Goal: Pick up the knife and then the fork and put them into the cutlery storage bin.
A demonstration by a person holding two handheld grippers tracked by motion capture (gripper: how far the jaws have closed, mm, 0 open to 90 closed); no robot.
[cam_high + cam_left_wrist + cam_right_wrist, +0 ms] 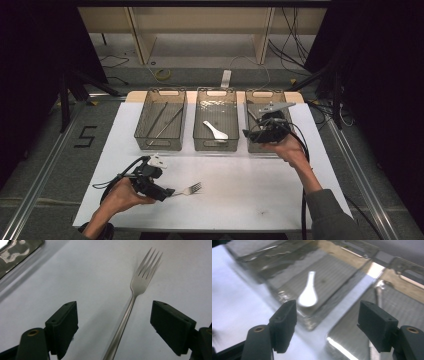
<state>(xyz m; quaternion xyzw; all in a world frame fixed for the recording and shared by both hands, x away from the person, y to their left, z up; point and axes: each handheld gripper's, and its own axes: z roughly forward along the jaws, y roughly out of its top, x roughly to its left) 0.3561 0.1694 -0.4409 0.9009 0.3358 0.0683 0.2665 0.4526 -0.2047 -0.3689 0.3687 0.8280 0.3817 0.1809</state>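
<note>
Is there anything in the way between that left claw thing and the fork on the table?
Nothing visible. The fork lies on the bare white table, its handle already running between the open jaws of the left gripper, which do not yet touch it.

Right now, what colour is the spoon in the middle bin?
White; the spoon shows best in the right gripper view.
</note>
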